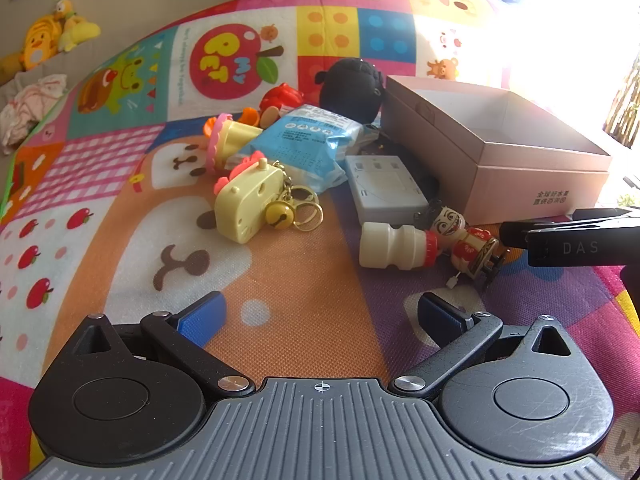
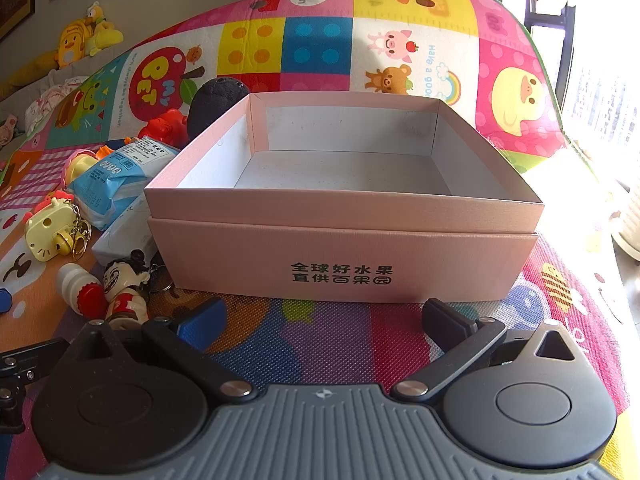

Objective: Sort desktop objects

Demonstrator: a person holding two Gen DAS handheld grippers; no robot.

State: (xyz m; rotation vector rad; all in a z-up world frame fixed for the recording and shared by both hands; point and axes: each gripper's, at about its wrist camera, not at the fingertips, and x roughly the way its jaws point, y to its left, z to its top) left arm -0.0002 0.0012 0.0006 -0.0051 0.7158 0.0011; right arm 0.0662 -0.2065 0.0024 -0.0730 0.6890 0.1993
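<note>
Pink box [image 2: 344, 216], open-topped, directly ahead of the right gripper [image 2: 322, 320], jaws apart; toys including yellow camera keychain [image 1: 248, 200] lie ahead of the left gripper [image 1: 320, 316], jaws apart.

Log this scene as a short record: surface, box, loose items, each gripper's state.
surface: colourful play mat
box: pink box, open top, nothing inside
loose items: yellow keychain toy, white bottle, figurine, blue packet, grey case, black plush, red toy, all on the mat left of the box
left gripper: open, holds nothing, facing the toys
right gripper: open, holds nothing, facing the box front
sorted so far: nothing in the box
</note>
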